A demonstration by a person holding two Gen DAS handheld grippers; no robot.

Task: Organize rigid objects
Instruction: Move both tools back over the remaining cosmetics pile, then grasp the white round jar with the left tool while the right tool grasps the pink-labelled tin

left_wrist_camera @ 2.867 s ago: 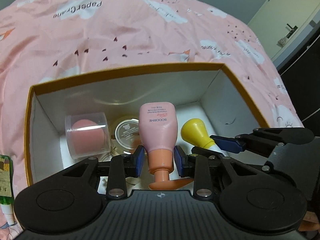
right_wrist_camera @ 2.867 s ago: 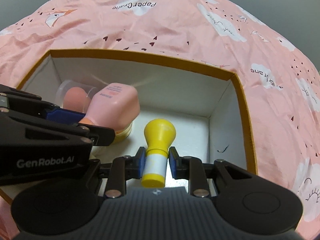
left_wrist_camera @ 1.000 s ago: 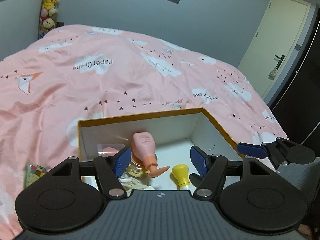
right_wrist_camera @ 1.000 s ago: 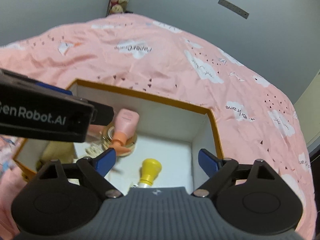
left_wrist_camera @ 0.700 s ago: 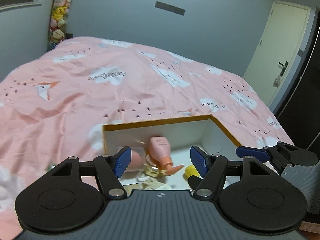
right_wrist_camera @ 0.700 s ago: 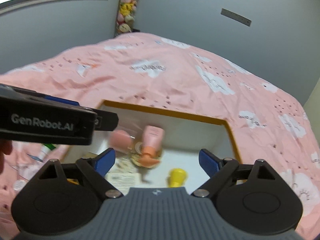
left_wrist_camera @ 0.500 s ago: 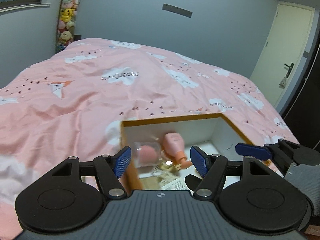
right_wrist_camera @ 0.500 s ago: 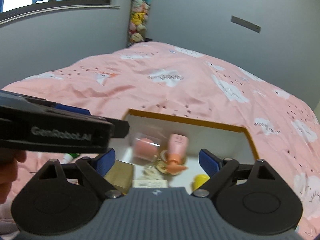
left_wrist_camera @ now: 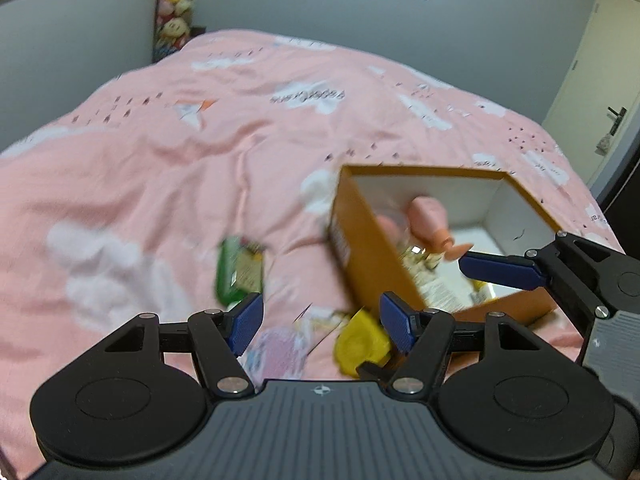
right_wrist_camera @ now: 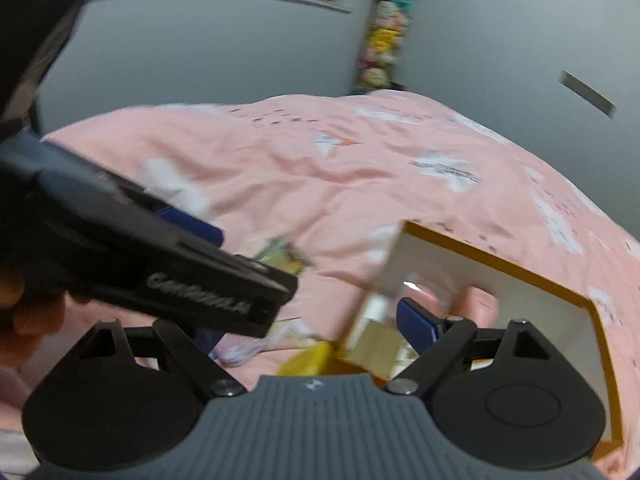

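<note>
An orange-rimmed box [left_wrist_camera: 372, 248] with a white inside lies on the pink bedspread, right of centre in both views. A pink bottle [left_wrist_camera: 430, 220] lies in it among blurred small items. Left of the box on the bedspread are a green packet [left_wrist_camera: 238, 272], a pink-white packet [left_wrist_camera: 276, 350] and a yellow object [left_wrist_camera: 360, 342]. My left gripper [left_wrist_camera: 322, 322] is open and empty above these loose items. My right gripper [right_wrist_camera: 310, 332] is also open and empty over the box's [right_wrist_camera: 500, 264] near left corner; its left finger is hidden behind the left gripper's fingers [right_wrist_camera: 200, 276].
The pink bedspread [left_wrist_camera: 160, 168] with white clouds stretches far to the left and back. Grey walls stand behind, with stuffed toys [left_wrist_camera: 174, 20] in the corner and a door [left_wrist_camera: 600, 80] at the right. A hand [right_wrist_camera: 24, 312] shows at the left edge.
Both grippers have let go of the pink bottle and the yellow bulb, pulled back from the box and swung left. The box slid to the right; loose items beside it came into view.
</note>
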